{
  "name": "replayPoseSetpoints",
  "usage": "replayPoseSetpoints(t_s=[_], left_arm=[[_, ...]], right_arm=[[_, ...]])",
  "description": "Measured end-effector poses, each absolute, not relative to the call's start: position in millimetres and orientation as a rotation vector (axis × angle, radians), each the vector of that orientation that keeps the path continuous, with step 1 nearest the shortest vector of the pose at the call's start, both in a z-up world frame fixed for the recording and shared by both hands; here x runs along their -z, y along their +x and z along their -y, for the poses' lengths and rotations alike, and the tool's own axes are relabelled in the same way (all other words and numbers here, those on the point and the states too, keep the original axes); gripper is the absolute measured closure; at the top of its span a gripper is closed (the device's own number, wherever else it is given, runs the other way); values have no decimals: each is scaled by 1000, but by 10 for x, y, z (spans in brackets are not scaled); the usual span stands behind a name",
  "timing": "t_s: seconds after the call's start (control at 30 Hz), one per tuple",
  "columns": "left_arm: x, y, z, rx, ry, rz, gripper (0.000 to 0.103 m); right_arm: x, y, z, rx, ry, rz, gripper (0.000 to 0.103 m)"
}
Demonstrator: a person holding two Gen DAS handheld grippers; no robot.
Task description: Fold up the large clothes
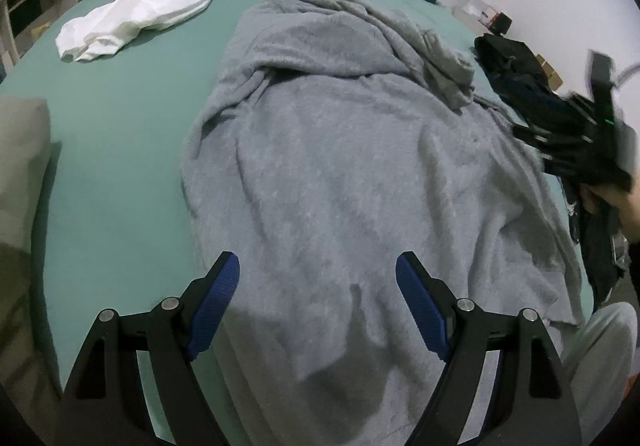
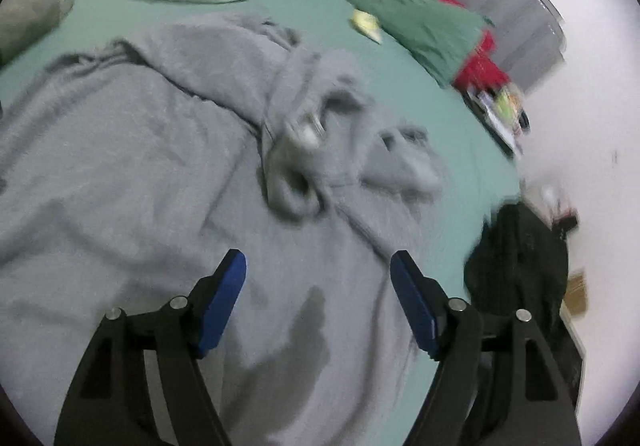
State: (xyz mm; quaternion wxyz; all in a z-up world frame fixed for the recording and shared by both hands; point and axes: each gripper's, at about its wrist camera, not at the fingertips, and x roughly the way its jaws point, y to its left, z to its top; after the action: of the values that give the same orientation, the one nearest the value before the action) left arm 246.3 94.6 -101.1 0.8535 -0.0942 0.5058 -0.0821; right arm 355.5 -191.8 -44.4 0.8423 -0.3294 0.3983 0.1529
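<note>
the large fluffy grey fleece garment (image 1: 340,174) lies rumpled along the middle of the green-sheeted bed (image 1: 120,166), unfolded, with left gripper (image 1: 318,302) and right gripper (image 2: 318,298) both wide and empty above its near end, so flattening its bunched far-right sleeve probably comes next.

The right wrist view is smeared by motion blur, so the folds of the grey robe (image 2: 200,134) and the books (image 2: 500,106) by the wall are unreadable. In the left wrist view the right gripper (image 1: 592,134) is blurred and cut by the edge; its jaws cannot be judged
</note>
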Motion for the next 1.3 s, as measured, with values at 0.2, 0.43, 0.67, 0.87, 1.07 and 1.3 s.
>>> replayPoseSetpoints(t_s=[0.2, 0.43, 0.67, 0.87, 1.07, 1.3], left_arm=[[1142, 1922, -1057, 105, -299, -1106, 19], [1240, 1474, -1016, 51, -319, -1104, 19], [1318, 1374, -667, -27, -120, -1120, 22], [1198, 1304, -614, 2, 0, -1088, 90], [956, 1075, -842, 34, -103, -1089, 90], [1116, 1127, -1038, -12, -177, -1157, 66]], right_arm=[[526, 2968, 2766, -199, -402, -964, 28], [895, 2259, 3538, -184, 34, -1096, 28], [1060, 1712, 3400, -288, 137, -1052, 66], [918, 1574, 3601, -279, 106, -1015, 90], [822, 1347, 4055, -267, 201, -1020, 91], [1076, 1273, 4080, -285, 314, -1108, 59]])
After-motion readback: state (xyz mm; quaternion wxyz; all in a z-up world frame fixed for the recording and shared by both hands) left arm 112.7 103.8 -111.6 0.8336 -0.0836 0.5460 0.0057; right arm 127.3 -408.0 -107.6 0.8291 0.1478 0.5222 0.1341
